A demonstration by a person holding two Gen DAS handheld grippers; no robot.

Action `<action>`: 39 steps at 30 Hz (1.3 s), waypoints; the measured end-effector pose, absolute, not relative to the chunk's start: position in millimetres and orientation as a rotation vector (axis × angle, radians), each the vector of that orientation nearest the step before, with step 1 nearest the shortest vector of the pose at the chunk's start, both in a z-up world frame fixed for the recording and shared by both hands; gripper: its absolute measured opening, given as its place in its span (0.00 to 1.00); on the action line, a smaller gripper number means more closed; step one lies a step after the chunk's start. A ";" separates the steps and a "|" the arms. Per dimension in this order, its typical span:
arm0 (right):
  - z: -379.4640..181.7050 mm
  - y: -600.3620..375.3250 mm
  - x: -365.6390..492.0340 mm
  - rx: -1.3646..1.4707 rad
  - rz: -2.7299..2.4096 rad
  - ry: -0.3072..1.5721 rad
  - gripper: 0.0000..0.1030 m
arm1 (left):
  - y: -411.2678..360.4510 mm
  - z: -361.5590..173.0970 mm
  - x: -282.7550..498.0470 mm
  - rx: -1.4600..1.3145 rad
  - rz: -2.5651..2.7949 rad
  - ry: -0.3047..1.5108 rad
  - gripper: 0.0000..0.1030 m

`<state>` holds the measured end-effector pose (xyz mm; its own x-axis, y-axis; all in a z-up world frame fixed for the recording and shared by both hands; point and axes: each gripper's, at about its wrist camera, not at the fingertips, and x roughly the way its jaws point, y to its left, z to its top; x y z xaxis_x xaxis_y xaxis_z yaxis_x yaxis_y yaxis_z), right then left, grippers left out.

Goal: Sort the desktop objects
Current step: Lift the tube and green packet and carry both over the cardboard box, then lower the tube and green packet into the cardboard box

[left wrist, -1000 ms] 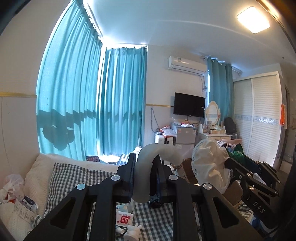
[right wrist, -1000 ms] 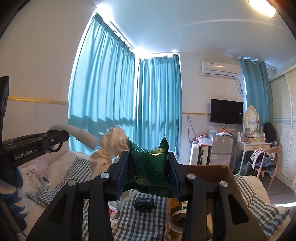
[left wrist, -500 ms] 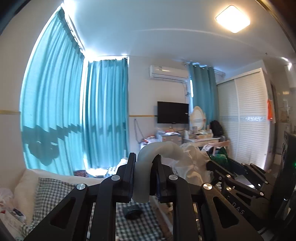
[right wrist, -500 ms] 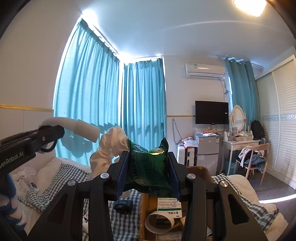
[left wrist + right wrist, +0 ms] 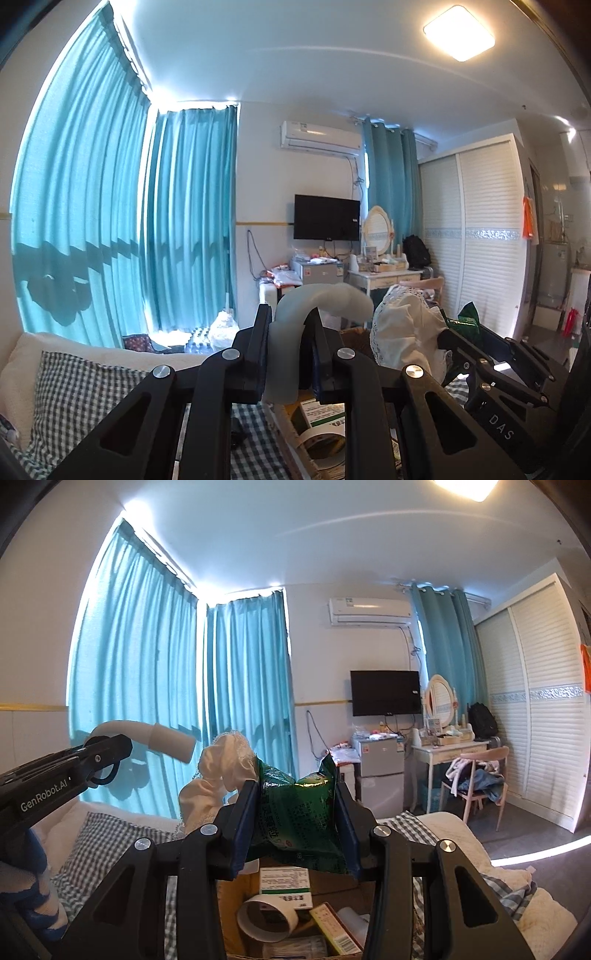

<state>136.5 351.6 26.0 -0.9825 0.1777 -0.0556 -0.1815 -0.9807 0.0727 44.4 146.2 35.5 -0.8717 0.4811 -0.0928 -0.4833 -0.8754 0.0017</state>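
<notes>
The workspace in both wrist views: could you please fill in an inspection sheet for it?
Surface: bed with checked cover; open cardboard box below both grippers.
Job's things: curved white tube in the left gripper; green packet and white cloth in the right gripper.
Clutter: tape roll, white-and-green carton and other packs inside the box.
Grippers: both fingers pairs shut on their loads, held over the box.
Cables: a wire hangs on the wall beside the television.
Surroundings: teal curtains, air conditioner, wardrobe, dressing table, chair.
</notes>
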 end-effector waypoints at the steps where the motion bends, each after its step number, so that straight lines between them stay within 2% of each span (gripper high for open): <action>1: 23.5 355.5 133.5 -0.086 2.946 0.120 0.40 | 152.2 32.5 39.8 -0.140 2.623 0.040 0.17; 15: -26.5 397.8 81.1 -0.319 2.851 0.189 0.40 | 221.9 -35.0 -25.1 -0.398 2.522 0.109 0.17; 28: -66.3 415.8 42.4 -0.551 2.766 0.135 0.41 | 260.3 -81.2 -65.0 -0.608 2.483 0.186 0.18; 30: -67.1 416.1 42.5 -0.560 2.766 0.133 0.43 | 260.1 -81.0 -65.9 -0.617 2.502 0.175 0.23; 33: -62.3 413.0 46.3 -0.542 2.762 0.109 0.51 | 255.7 -76.0 -64.7 -0.622 2.518 0.148 0.36; 34: -60.6 411.9 48.5 -0.534 2.766 0.111 0.52 | 253.1 -73.7 -63.1 -0.617 2.528 0.141 0.48; 35: -58.1 411.8 51.2 -0.524 2.766 0.110 0.57 | 251.2 -70.7 -61.1 -0.610 2.535 0.133 0.63; 36: -56.0 411.3 53.3 -0.513 2.763 0.106 0.59 | 249.2 -66.9 -61.2 -0.602 2.542 0.123 0.69; 39: -47.4 408.0 62.5 -0.480 2.755 0.084 0.61 | 241.7 -54.5 -51.2 -0.562 2.557 0.102 0.72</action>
